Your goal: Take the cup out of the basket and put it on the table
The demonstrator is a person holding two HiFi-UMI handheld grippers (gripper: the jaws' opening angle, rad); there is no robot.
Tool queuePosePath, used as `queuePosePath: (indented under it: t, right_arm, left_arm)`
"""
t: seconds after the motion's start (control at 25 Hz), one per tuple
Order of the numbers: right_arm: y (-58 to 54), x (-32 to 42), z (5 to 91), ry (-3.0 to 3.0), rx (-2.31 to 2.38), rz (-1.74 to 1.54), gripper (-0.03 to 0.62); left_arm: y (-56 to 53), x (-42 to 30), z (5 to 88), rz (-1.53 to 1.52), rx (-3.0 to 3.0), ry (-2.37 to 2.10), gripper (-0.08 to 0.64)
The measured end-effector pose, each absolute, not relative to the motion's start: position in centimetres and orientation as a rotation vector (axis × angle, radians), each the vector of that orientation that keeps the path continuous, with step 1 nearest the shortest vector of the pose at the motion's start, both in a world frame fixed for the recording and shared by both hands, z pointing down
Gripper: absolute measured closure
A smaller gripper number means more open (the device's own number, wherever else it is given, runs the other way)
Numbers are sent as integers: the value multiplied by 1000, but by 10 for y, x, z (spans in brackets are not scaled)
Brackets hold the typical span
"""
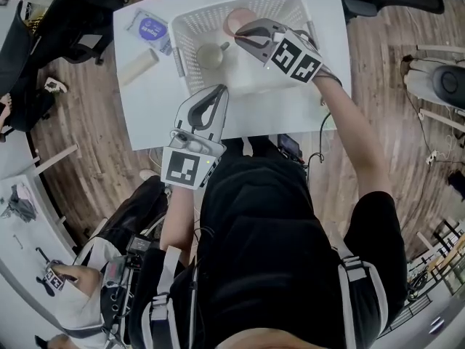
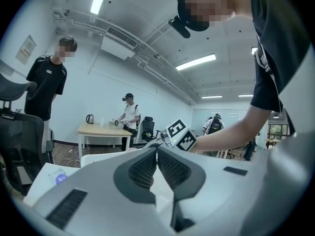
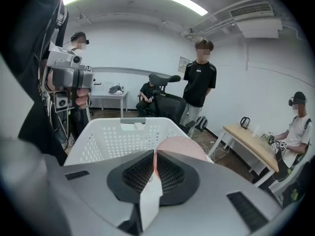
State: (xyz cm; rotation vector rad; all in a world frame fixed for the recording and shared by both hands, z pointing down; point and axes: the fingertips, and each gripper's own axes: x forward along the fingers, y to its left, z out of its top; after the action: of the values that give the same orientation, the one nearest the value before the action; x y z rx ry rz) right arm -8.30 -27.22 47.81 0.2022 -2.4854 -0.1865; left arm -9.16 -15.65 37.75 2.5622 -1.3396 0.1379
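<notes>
Cup [image 1: 238, 20], pink, stands in the white basket [image 1: 190, 20] at the right gripper's tips. Left gripper [image 1: 219, 91] hangs just short of the basket, fingers together and empty. Right gripper [image 3: 155, 156] has its fingers nearly closed, pinching the cup's rim.

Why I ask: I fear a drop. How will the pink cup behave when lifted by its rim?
The pink cup looks thin-walled, so probably light. The right claw pinches only its rim, so it may tilt or swing. Round, it could roll if dropped.
</notes>
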Motion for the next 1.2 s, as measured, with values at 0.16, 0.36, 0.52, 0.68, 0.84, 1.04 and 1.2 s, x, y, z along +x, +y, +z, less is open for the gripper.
queuePosePath:
  t: [0.16, 0.36, 0.52, 0.68, 0.84, 1.04, 1.2]
  right_arm:
    - [-258, -82, 451, -2514, 212, -206, 558]
    - [-239, -78, 422, -2564, 229, -213, 560]
    - [-221, -71, 404, -2584, 246, -225, 558]
    - [-208, -66, 389, -2606, 278, -222, 560]
    - [-194, -61, 378, -2637, 307, -208, 558]
    - [-172, -46, 364, -2679, 353, -195, 560]
    - [-160, -41, 357, -2705, 383, -185, 558]
  left_arm:
    - [-152, -91, 370, 110, 2582, -1345, 540]
    - [-146, -90, 364, 91, 2600, -1352, 540]
    - [-142, -88, 361, 86, 2608, -1360, 540]
    - [-140, -92, 359, 84, 2611, -1362, 540]
    - [-139, -96, 357, 87, 2607, -1370, 540]
    - [-132, -91, 356, 90, 2613, -1370, 540]
    - [-132, -89, 354, 90, 2619, -1365, 540]
